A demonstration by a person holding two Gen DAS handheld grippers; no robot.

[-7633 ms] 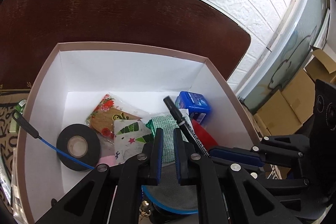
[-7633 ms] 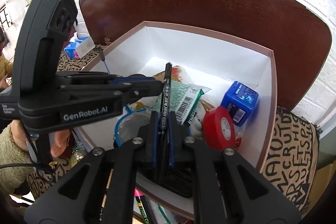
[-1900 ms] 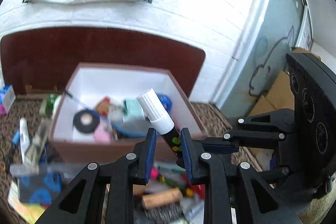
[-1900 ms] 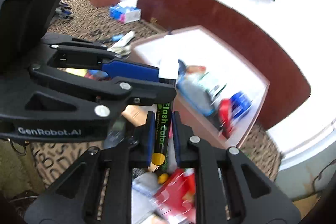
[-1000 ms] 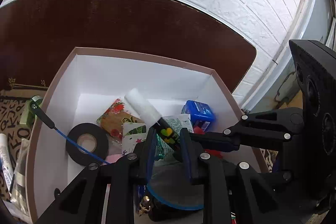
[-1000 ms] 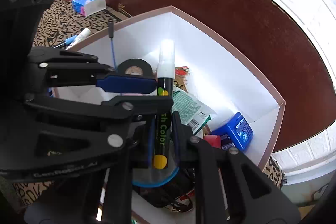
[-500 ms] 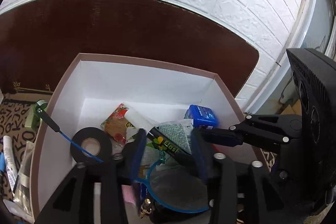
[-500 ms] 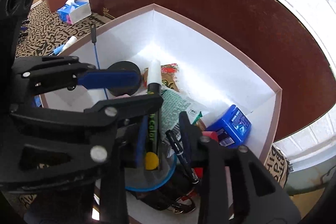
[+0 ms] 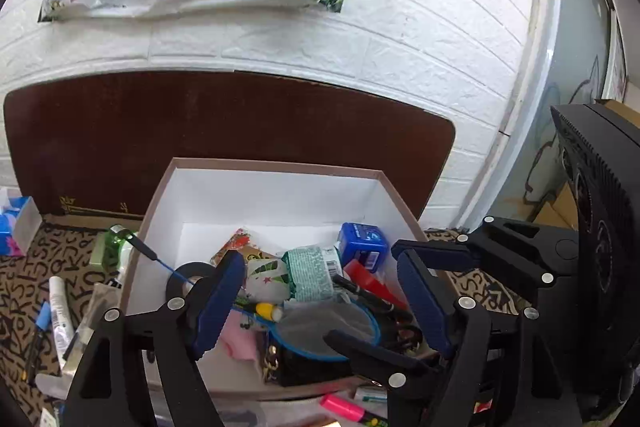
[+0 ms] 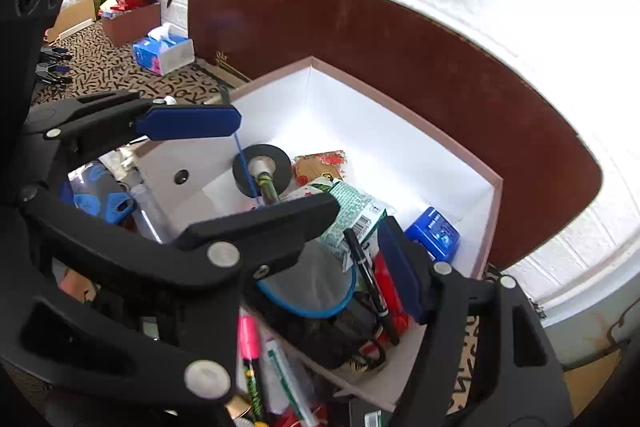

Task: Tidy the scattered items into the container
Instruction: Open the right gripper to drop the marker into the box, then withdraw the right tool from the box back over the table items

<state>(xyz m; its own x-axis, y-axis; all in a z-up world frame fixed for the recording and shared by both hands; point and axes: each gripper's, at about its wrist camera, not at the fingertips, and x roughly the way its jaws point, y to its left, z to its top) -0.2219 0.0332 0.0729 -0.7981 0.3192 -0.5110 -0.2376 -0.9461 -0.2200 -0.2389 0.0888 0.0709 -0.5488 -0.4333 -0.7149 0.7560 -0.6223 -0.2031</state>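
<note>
The brown-rimmed white box (image 9: 272, 166) holds a black tape roll (image 9: 188, 277), a blue case (image 9: 362, 247), a green packet (image 9: 312, 271) and a blue-rimmed mesh disc (image 9: 328, 327). The green marker (image 10: 267, 187) lies loose in the box, its white cap in the tape roll (image 10: 262, 163) and its yellow end (image 9: 264, 308) towards me. My left gripper (image 9: 320, 301) hangs over the box's near edge, jaws opening, with nothing pinched between them. My right gripper (image 10: 324, 283) is beside it, jaws opening and free of the marker, its left finger hidden behind the left gripper's finger.
A pink highlighter (image 9: 344, 407) and other pens lie in front of the box. A white tube (image 9: 60, 311) and a green bottle (image 9: 108, 247) lie at its left on the patterned cloth. A dark brown board (image 9: 200, 127) stands behind; a tissue box (image 10: 164, 55) sits far left.
Both grippers went from shut on the marker to wide open. The marker dropped into the box. Both grippers drew back and up from the box.
</note>
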